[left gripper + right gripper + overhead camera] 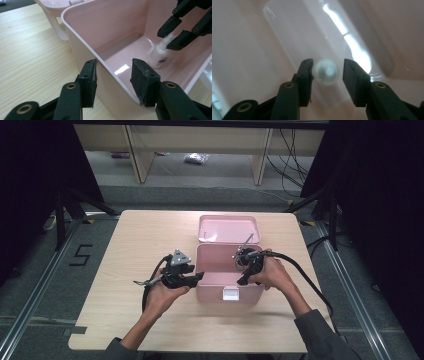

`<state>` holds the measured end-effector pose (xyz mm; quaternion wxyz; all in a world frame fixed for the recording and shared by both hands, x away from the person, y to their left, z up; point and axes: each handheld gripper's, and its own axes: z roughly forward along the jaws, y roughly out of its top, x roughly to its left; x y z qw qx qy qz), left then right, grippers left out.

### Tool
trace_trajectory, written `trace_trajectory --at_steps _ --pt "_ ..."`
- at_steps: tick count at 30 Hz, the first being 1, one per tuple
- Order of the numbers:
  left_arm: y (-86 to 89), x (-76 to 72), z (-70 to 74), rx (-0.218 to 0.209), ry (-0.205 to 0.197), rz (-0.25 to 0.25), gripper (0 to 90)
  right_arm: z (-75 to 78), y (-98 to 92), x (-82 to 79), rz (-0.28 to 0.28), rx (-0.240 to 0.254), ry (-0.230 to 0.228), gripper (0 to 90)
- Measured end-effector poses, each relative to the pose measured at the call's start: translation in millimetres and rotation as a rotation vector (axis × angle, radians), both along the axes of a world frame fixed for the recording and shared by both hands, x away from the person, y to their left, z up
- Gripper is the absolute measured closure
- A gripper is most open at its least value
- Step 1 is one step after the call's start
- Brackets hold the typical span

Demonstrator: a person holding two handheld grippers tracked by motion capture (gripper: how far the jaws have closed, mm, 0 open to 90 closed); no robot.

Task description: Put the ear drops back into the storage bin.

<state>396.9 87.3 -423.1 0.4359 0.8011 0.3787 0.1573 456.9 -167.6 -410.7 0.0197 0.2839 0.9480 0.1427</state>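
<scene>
An open pink box [210,295] stands on the wooden table, with its lid [227,227] lying behind it. My left gripper [200,276] straddles the box's left wall [112,27]. In the left gripper view its jaws [113,77] stand apart, one outside and one inside, with a gap at the inner pad. My right gripper [243,279] points down into the box. A small white bottle [327,72] sits between its jaws [328,72], against the left pad and clear of the right one. The left gripper view shows that bottle [160,53] blurred on the box floor under the right gripper [167,38].
The table [150,320] has bare wood left of and in front of the box. A white latch [231,293] sits on the box's front wall. A black cable [300,270] trails from the right gripper over the table's right side.
</scene>
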Motion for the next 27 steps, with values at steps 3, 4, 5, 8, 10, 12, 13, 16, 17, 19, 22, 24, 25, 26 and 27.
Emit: trace_trajectory --at_steps 3,4,5,8,10,12,13,16,17,19,22,24,25,26,27 --pt "-0.4 0.2 0.1 0.003 -0.003 -0.001 55.2 3.7 -1.1 -0.5 0.008 0.021 -0.002 51.7" --pt "-0.8 -0.2 0.1 -0.003 0.001 0.000 55.2 4.2 -0.9 -1.6 -0.004 0.025 -0.001 49.5" --pt "-0.6 0.1 0.1 -0.001 0.000 0.002 55.2 5.2 -1.7 -1.5 0.008 0.035 -0.006 49.1" --pt "-0.8 0.0 0.1 -0.004 0.001 0.003 55.1 9.3 -2.7 -2.7 -0.001 0.067 -0.022 46.6" --pt "-0.5 0.0 0.2 0.000 0.002 -0.001 54.8 13.3 -4.2 -2.3 -0.020 0.093 -0.034 45.1" --pt "-1.4 -0.5 0.0 0.003 -0.002 0.005 54.0 18.5 -6.2 -1.4 -0.027 0.114 -0.052 44.4" --pt "-1.4 -0.4 -0.2 0.005 -0.001 0.002 53.7 21.3 -7.2 -0.7 -0.030 0.122 -0.061 44.1" --pt "-1.6 -0.4 -0.3 0.005 -0.001 0.003 53.5 29.2 -9.7 0.2 -0.042 0.159 -0.078 43.4" --pt "-1.6 -0.4 -0.3 0.005 -0.001 0.003 53.5 31.5 -11.0 1.5 -0.037 0.169 -0.092 43.5" --pt "-1.5 -0.3 -0.3 0.004 -0.001 0.002 53.4 35.5 -11.8 0.6 -0.064 0.179 -0.096 43.3" --pt "-1.5 -0.2 -0.4 0.003 -0.001 0.001 53.4 38.9 -14.2 2.9 -0.056 0.195 -0.119 43.1" --pt "-1.5 -0.2 -0.4 0.003 -0.001 0.001 53.4 41.0 -15.2 3.6 -0.068 0.202 -0.127 43.0" --pt "-1.4 -0.2 -0.3 0.004 0.000 0.000 53.4 42.1 -16.0 4.2 -0.071 0.210 -0.134 42.9" --pt "-1.5 -0.2 -0.4 0.003 0.000 0.001 53.4 43.4 -16.0 3.7 -0.094 0.217 -0.128 42.8" --pt "-1.5 -0.2 -0.4 0.002 -0.001 0.002 53.4 44.3 -16.7 4.5 -0.098 0.226 -0.136 42.8"
